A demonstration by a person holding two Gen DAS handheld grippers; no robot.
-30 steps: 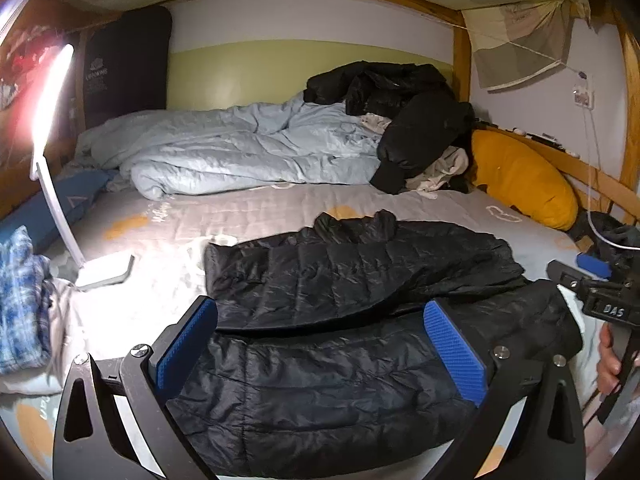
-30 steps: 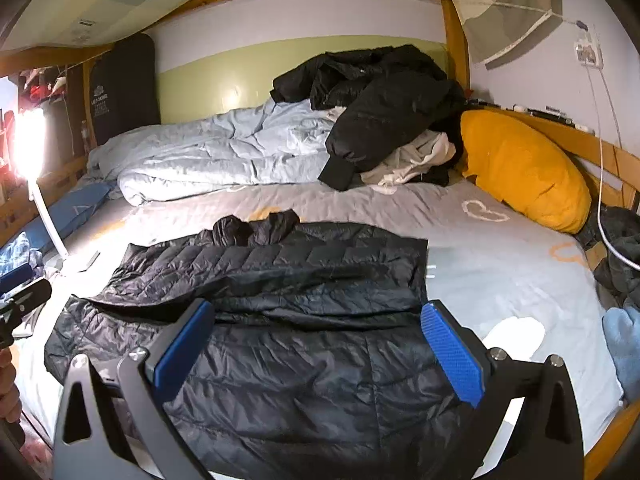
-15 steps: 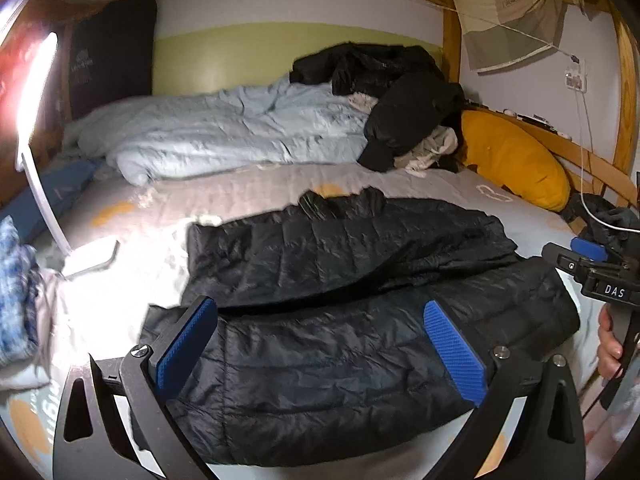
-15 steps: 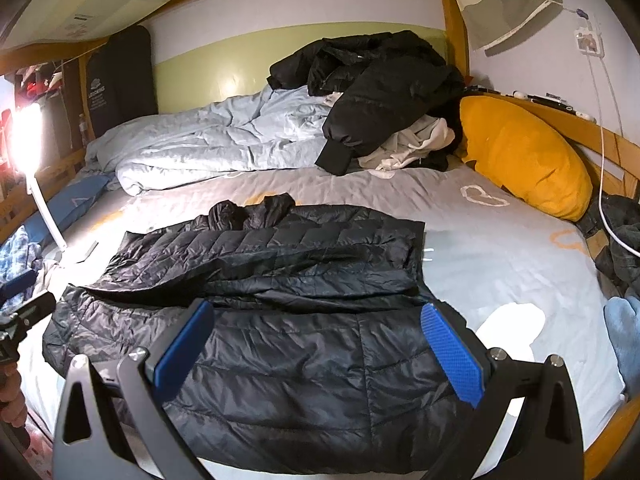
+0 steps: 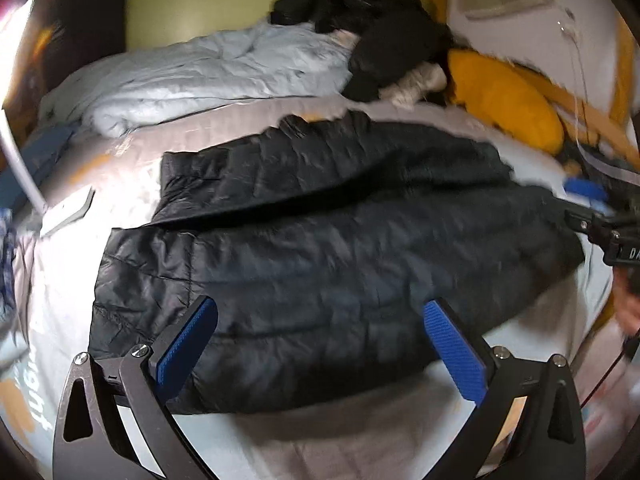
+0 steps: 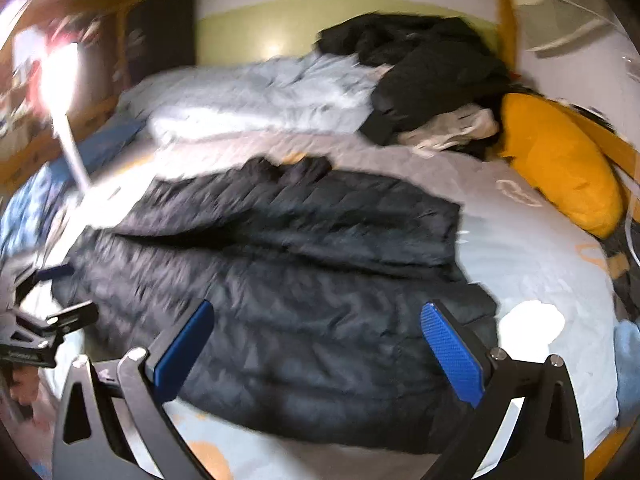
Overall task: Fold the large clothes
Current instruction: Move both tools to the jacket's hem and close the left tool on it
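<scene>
A black quilted puffer jacket (image 5: 320,248) lies across the grey bed sheet (image 5: 320,436), folded lengthwise with its collar toward the far side. It also shows in the right wrist view (image 6: 312,280). My left gripper (image 5: 320,344) is open and empty, held above the jacket's near edge. My right gripper (image 6: 316,344) is open and empty, above the jacket's near right part. The right gripper's body shows at the right edge of the left wrist view (image 5: 608,232). Both views are motion-blurred.
A light blue duvet (image 5: 224,76) and a pile of dark clothes (image 5: 380,32) lie at the head of the bed. A yellow pillow (image 6: 560,160) rests against the right rail. A white lamp (image 6: 68,120) stands at the left, beside a blue checked cloth (image 6: 28,208).
Both grippers have pulled back and risen, so more of the jacket and the sheet in front of it shows. The jacket has not moved. Both grippers stay open.
</scene>
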